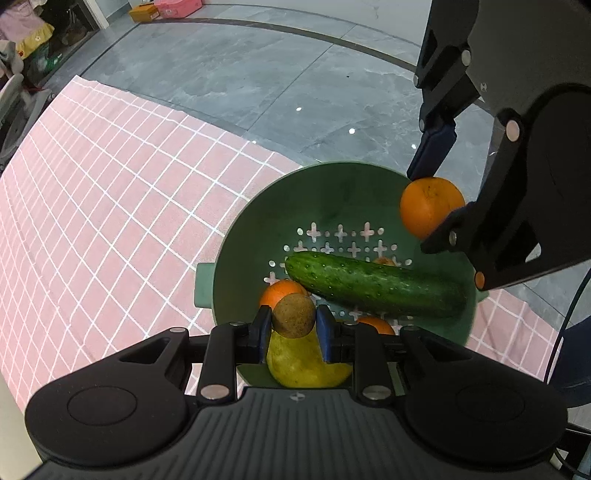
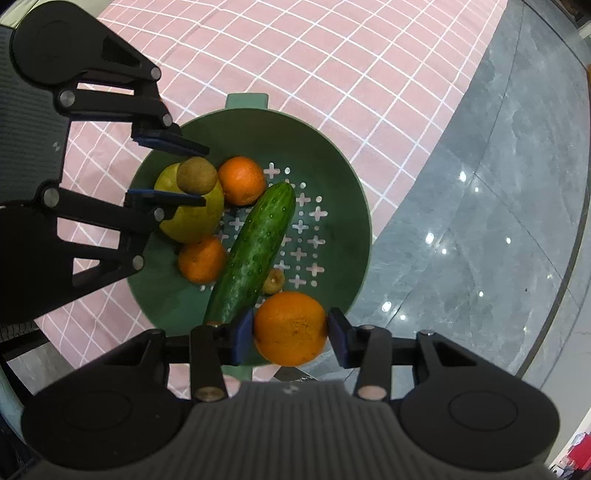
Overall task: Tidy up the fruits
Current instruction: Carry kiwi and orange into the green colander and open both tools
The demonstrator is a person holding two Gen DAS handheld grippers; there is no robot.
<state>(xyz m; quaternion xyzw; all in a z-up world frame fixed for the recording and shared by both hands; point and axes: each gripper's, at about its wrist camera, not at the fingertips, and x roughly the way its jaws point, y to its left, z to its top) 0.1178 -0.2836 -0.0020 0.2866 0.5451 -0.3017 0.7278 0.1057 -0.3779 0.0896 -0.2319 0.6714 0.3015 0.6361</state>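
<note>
A green colander (image 1: pixel 343 192) (image 2: pixel 332 173) sits on a pink checked cloth. In it lie a cucumber (image 1: pixel 373 284) (image 2: pixel 255 247), a yellow pear (image 1: pixel 299 362) (image 2: pixel 195 221), two small oranges (image 2: pixel 242 179) (image 2: pixel 201 260) and a small brown fruit (image 2: pixel 274 281). My left gripper (image 1: pixel 293 330) (image 2: pixel 192 175) is shut on a brown kiwi (image 1: pixel 294 315) (image 2: pixel 196 174), held above the pear. My right gripper (image 2: pixel 290 330) (image 1: pixel 430 206) is shut on a large orange (image 2: pixel 290 328) (image 1: pixel 430 205), held above the colander's near rim.
The pink checked cloth (image 1: pixel 110 177) (image 2: pixel 314 55) spreads over a grey marble floor (image 1: pixel 258 66) (image 2: pixel 498 221). Boxes and clutter (image 1: pixel 162 9) stand at the far left edge of the room.
</note>
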